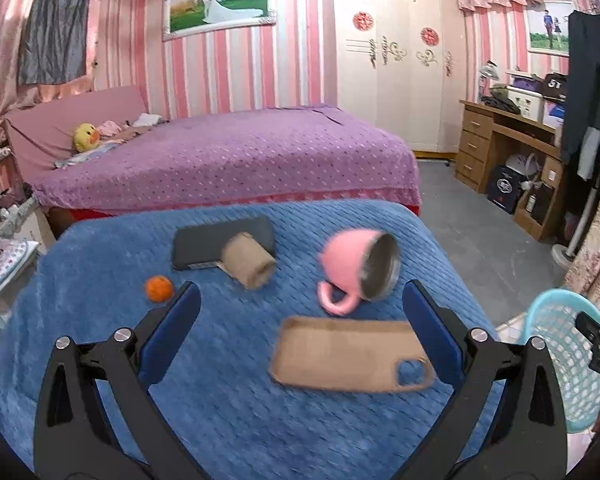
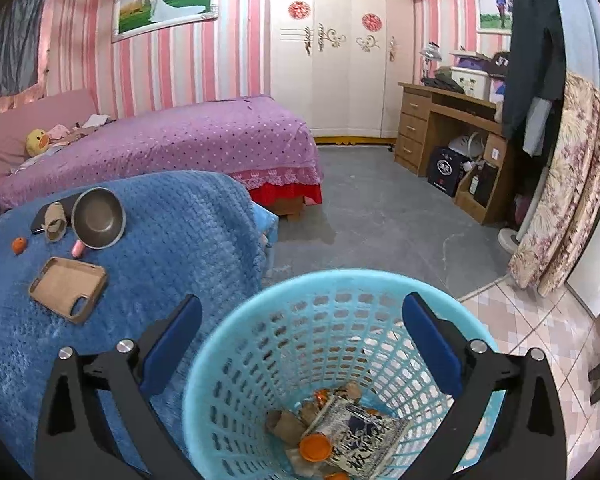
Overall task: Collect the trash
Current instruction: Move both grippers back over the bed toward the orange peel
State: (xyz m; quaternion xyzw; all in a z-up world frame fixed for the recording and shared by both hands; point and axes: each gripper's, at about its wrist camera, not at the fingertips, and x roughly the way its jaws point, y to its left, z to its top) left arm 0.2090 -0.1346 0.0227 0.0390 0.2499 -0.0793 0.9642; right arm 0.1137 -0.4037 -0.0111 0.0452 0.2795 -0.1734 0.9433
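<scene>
A blue blanket [image 1: 100, 280] covers a table that carries a cardboard tube [image 1: 248, 260], a small orange piece [image 1: 159, 289], a pink cup [image 1: 356, 268] on its side, a tan phone case [image 1: 348, 354] and a dark phone [image 1: 220, 244]. My left gripper [image 1: 302, 304] hovers open over the blanket, just short of the cup and above the case, holding nothing. My right gripper [image 2: 302, 304] stands open above the mouth of a light blue basket [image 2: 260, 308], nothing between its fingers. In the basket lie a printed wrapper [image 2: 360, 436], an orange cap [image 2: 315, 447] and cardboard scraps [image 2: 288, 424].
A bed with a purple cover [image 1: 228, 156] stands behind the table. Grey floor [image 2: 380, 220] lies to the right, with a wooden desk [image 2: 432, 128] and a fan base [image 2: 510, 236] beyond. The basket stands off the table's right edge, on the tiled floor [image 2: 540, 320].
</scene>
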